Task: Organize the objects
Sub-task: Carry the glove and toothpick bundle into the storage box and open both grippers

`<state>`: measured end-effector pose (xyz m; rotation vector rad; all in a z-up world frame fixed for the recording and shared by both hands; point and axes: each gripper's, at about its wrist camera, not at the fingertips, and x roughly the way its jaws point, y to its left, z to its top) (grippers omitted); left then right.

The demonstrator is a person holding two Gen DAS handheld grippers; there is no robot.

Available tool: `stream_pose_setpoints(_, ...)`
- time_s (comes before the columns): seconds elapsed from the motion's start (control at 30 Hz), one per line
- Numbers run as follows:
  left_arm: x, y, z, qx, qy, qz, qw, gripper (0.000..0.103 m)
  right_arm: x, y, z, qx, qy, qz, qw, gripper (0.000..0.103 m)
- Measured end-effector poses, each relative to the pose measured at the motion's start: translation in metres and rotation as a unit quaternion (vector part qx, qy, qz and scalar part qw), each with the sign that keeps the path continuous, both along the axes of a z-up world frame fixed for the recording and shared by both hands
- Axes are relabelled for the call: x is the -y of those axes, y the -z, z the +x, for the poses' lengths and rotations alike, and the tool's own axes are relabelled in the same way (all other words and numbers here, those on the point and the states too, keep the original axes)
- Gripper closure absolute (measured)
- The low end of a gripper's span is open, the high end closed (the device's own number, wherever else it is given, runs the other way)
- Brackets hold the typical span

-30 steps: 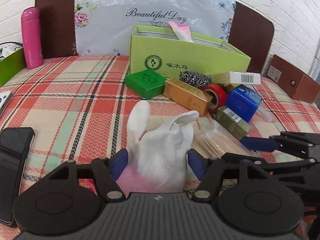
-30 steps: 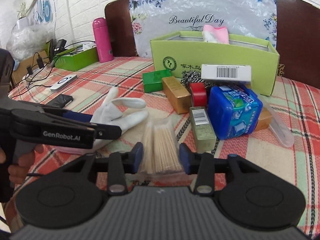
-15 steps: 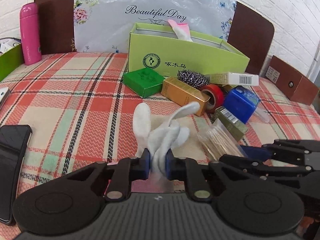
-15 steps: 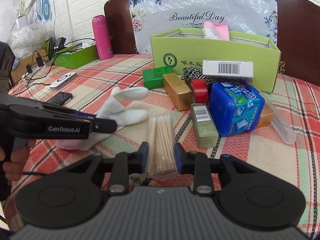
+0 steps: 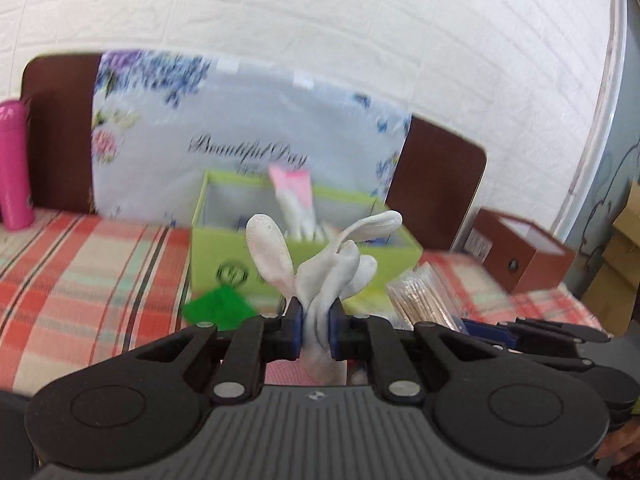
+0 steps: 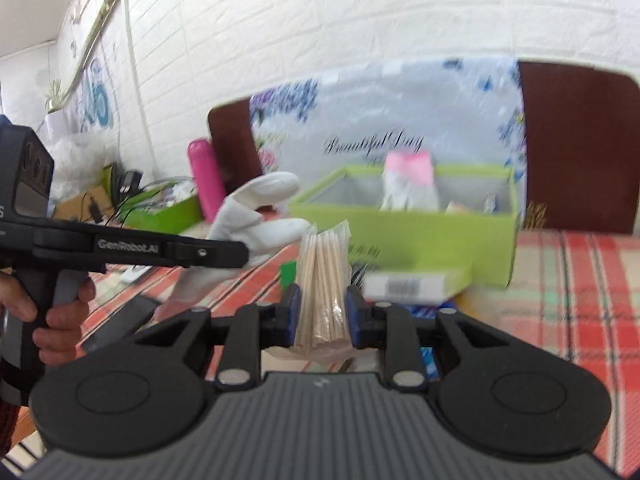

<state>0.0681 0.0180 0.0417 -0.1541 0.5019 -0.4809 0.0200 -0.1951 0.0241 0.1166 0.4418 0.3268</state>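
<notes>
Left tool (image 5: 315, 330): clenched on a white glove (image 5: 320, 264), its fingers fanned above the pads.
Right tool (image 6: 320, 316): gripped a bag of toothpicks (image 6: 322, 280), upright between its pads.
Backdrop: green box (image 6: 424, 236) on the plaid surface (image 6: 576, 280), behind both.

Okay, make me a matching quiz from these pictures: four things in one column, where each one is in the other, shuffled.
1. white fabric glove
2. clear bag of wooden sticks
3. pink bottle
4. pink and white tube

A. standing on the plaid cloth at far left
B. pinched in the left tongs
C. upright inside the lime green box
D. pinched in the right tongs

Pairs: 1-B, 2-D, 3-A, 4-C
</notes>
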Motion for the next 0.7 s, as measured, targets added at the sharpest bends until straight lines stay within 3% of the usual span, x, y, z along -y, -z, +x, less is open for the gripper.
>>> stream_pose_setpoints(0.17,0.012,-0.031,0.029,0.045,-0.013,0.004,0.9989,0.091,0.022,-0.023,0.027,0.037,0.053,-0.007,0.998,0.079)
stream_pose_setpoints(0.33,0.021,-0.049,0.073,0.057,-0.025,-0.005,0.9981,0.092,0.040,-0.033,0.061,0.054,0.094,-0.013,0.994,0.079)
stream_pose_setpoints(0.53,0.034,-0.041,0.133,0.034,-0.038,-0.003,0.9987,0.091,0.048,-0.026,0.115,0.048,0.127,-0.029,0.990,0.079)
stream_pose_setpoints(0.7,0.039,-0.020,0.168,-0.001,-0.041,0.002,0.9992,0.091,0.046,-0.008,0.156,0.034,0.124,-0.037,0.991,0.079)
